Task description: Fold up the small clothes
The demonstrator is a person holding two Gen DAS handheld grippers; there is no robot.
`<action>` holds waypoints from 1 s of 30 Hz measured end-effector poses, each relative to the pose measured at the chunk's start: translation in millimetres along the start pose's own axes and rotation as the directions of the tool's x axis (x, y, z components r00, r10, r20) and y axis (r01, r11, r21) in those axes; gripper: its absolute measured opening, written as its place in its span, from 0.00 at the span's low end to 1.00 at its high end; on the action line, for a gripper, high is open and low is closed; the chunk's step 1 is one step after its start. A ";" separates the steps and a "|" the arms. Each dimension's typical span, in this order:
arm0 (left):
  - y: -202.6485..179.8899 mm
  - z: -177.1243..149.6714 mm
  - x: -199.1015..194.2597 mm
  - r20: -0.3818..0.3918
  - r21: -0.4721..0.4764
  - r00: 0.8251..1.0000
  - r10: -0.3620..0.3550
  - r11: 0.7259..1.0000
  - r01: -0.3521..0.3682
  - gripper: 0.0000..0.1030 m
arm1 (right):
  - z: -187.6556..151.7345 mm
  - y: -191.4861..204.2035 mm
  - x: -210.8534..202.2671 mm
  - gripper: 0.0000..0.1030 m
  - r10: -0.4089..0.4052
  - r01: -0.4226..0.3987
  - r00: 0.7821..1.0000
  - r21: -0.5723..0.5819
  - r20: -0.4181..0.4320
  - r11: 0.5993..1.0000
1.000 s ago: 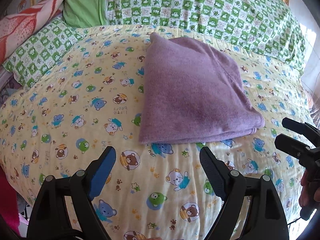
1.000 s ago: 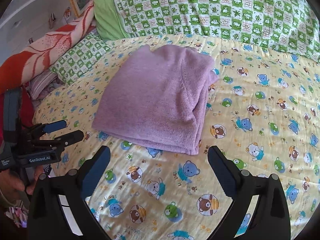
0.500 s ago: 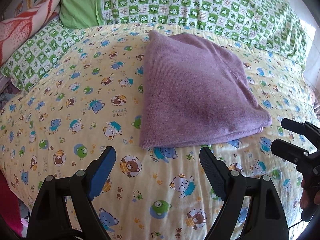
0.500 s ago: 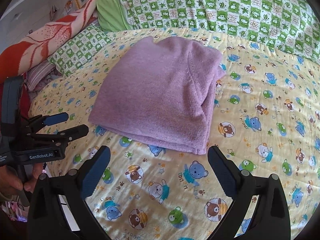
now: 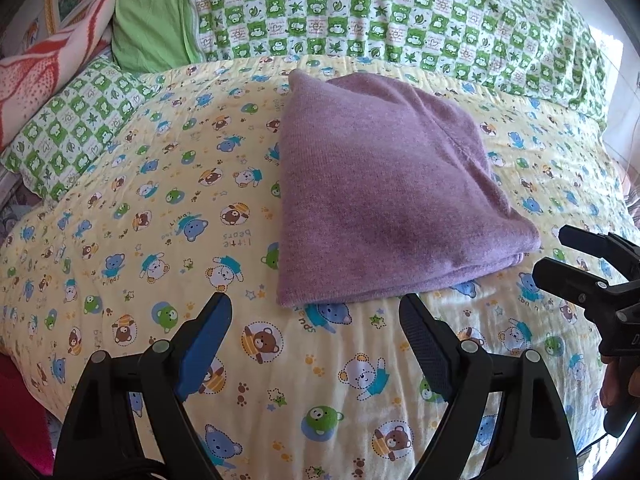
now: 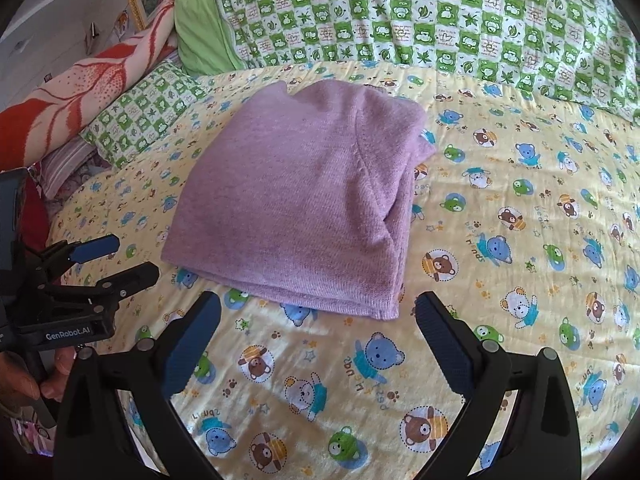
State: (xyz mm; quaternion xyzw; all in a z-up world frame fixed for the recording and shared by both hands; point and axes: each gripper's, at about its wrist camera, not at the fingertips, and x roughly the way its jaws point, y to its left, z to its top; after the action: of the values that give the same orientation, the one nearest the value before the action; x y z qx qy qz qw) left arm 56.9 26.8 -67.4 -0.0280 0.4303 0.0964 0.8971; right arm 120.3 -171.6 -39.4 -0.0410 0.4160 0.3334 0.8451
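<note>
garment (image 5: 384, 208): purple knit, lay folded in a thick stack mid-bed (image 5: 160, 208), near edge just ahead of both tongs, not touched.
left tongs (image 5: 316, 320): spread wide, empty, hovered over sheet short of garment's near-left corner.
right tongs (image 6: 318, 318): spread wide, empty, just short of near edge by right corner (image 6: 386, 312).
handling: judged soft, light, limp; layers likely to slide apart and sag if lifted by one point.
grip spot: best pinched through all layers at near corners, one per tongs; folded side edge also usable.
progress: looked near done, maybe one more fold or tidy.
pillows (image 5: 360, 12): behind, well apart.
</note>
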 end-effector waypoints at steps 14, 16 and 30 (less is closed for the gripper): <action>-1.5 2.3 -3.6 0.015 0.003 1.000 0.015 1.000 -0.015 0.84 | 1.9 1.3 -2.8 0.95 0.004 -0.004 1.000 0.002 0.016 1.000; -2.0 2.1 -4.5 0.018 0.002 1.000 0.016 1.000 -0.016 0.84 | 2.7 1.2 -3.7 0.95 0.003 -0.003 1.000 0.002 0.018 1.000; -2.0 2.6 -7.2 0.022 0.007 0.999 0.034 0.999 -0.034 0.84 | 5.4 1.0 -8.0 0.95 0.010 -0.010 1.000 -0.001 0.028 1.000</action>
State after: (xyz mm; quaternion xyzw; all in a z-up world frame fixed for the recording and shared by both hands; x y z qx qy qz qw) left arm 54.9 24.1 -60.3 -0.0163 0.4214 0.1104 0.9000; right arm 119.9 -173.1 -29.8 -0.0345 0.4043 0.3383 0.8491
